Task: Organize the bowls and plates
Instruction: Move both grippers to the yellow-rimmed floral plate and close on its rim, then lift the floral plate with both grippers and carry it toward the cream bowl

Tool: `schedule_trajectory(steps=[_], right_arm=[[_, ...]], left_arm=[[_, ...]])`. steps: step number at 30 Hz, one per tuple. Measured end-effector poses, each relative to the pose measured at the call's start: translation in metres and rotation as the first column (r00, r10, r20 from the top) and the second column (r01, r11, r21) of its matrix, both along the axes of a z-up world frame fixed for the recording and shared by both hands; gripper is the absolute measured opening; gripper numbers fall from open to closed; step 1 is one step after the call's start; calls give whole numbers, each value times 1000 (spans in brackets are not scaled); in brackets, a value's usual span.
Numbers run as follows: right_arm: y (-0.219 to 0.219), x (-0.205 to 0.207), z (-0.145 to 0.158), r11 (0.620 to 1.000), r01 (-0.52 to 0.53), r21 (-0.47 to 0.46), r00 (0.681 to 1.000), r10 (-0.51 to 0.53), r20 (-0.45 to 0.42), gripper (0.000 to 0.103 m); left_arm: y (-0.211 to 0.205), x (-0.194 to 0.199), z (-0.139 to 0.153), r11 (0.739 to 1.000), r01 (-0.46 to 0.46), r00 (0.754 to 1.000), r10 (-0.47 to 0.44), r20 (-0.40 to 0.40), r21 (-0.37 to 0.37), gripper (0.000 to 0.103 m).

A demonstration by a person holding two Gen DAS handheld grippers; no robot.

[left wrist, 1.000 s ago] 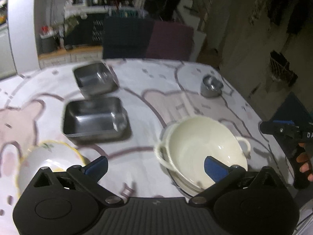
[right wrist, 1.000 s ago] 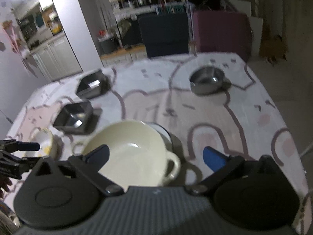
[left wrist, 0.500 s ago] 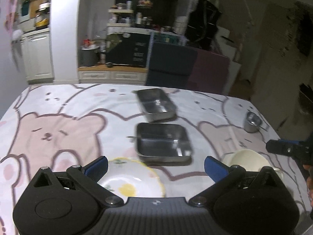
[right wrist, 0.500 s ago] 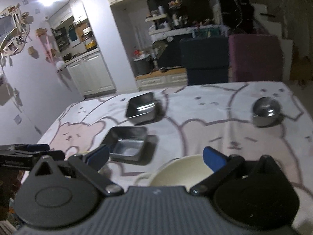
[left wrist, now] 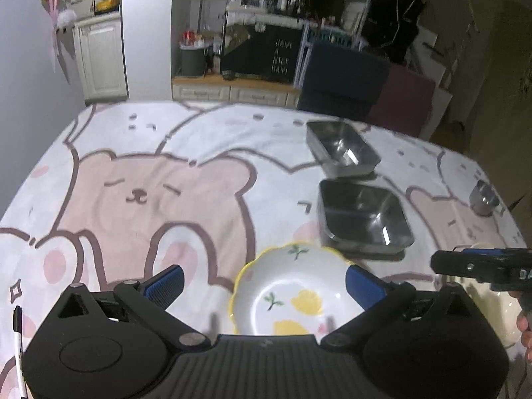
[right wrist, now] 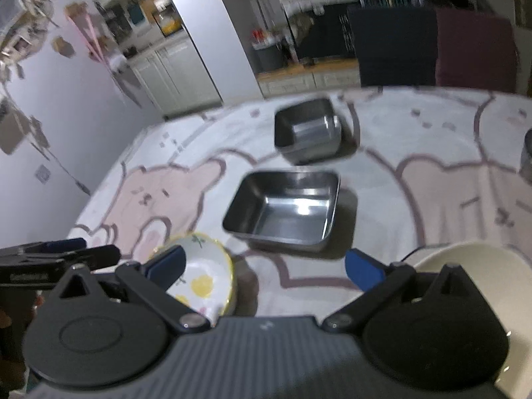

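Hovering over the near edge of the table (left wrist: 133, 153), with the left gripper (left wrist: 264, 286) spread wide and gripping nothing. Lying directly ahead of and partly between its blue fingers (left wrist: 364, 286): the scalloped, yellow-rimmed floral bowl (left wrist: 292, 296), upright on the bear-print cloth, apparently not touching either finger. Sitting just beyond the bowl, toward the far edge: the nearer steel tray (left wrist: 364, 217), then the farther steel tray (left wrist: 342, 148), apart from one another in a rough line. Standing well apart near the right edge: a small steel cup (left wrist: 483, 198).

Holding at the near right of the table: the right gripper (right wrist: 264, 267), likewise spread and empty, with the cream handled bowl (right wrist: 472, 262) just to its right and the floral bowl (right wrist: 199, 272) behind its left finger.

Judging the left gripper the nearer one for the floral bowl. Being round, the bowl is offering no long axis; closing across one rim wall, rather than across the full width, is looking necessary. Risking a slip on the glazed rim.
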State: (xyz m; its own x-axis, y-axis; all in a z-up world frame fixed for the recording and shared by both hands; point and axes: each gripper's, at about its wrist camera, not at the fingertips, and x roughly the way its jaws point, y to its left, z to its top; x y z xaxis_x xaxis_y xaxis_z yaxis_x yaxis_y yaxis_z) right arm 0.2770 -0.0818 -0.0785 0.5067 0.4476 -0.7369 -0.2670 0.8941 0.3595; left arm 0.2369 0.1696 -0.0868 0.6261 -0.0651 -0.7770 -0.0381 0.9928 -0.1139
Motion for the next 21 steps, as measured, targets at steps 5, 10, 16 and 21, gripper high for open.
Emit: schedule_trajectory(steps=[5, 10, 16, 21], right_arm=[[16, 18, -22, 1000, 6, 4, 988, -6, -154, 97], [30, 29, -40, 999, 24, 23, 961, -17, -276, 65], [55, 35, -53, 999, -32, 3, 952, 32, -306, 32], [71, 38, -63, 997, -65, -28, 941, 52, -335, 21]], left_arm=[[17, 13, -20, 999, -15, 996, 11, -89, -43, 69], [30, 25, -41, 997, -19, 986, 7, -165, -69, 48], [31, 33, -62, 995, -5, 973, -18, -228, -99, 24], [21, 37, -70, 997, 37, 968, -53, -247, -68, 23]])
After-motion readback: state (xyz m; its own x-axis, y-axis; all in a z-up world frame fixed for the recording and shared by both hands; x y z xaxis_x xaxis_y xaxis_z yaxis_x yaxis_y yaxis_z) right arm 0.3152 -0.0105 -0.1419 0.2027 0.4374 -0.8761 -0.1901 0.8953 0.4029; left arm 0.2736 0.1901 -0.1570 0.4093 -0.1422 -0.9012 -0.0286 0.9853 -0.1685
